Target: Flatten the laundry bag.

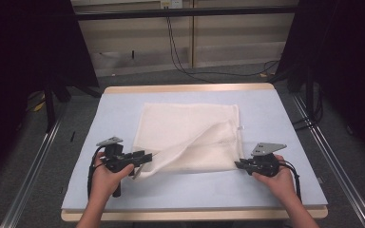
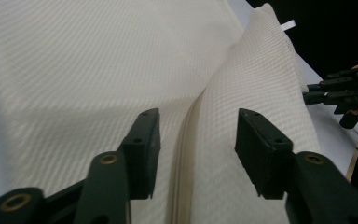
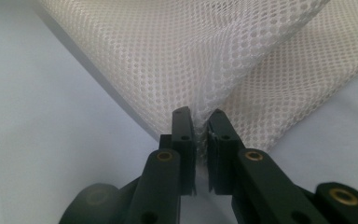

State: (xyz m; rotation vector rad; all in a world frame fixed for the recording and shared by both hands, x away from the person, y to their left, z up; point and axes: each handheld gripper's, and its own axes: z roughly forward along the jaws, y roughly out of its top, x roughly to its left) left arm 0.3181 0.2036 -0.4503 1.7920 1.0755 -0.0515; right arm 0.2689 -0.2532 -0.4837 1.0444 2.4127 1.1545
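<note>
- Two grippers at the near edge of a white mesh bag [image 1: 190, 137], spread flat near the middle of a pale blue table [image 1: 114, 118].
- Right gripper [image 1: 240, 165] at the bag's near right corner; jaws pressed together on a fold of mesh in the right gripper view [image 3: 200, 122], corner lifted slightly off the table.
- Left gripper [image 1: 148, 155] at the near left corner; jaws standing well apart in the left gripper view [image 2: 198, 140], hovering over the cloth with a zipper seam [image 2: 186, 158] running between them. Nothing pinched there yet.
- Top layer raised in a ridge running diagonally from the right corner toward the far side; small white tag [image 2: 288, 24] at the far end of that ridge.
- Likely step in hand: getting a second hold on the left corner before lifting or folding.
- Risk: left jaws closing on one layer only, letting the bag open or twist when raised.
- Risk: thin pinch on the right slipping out of slick mesh if pulled sideways before the left side is secured.
- Risk: jaw tips snagging in the mesh holes or on the zipper, dragging the whole bag across the table.
- Uneven lift from one held corner probably skews any fold.
</note>
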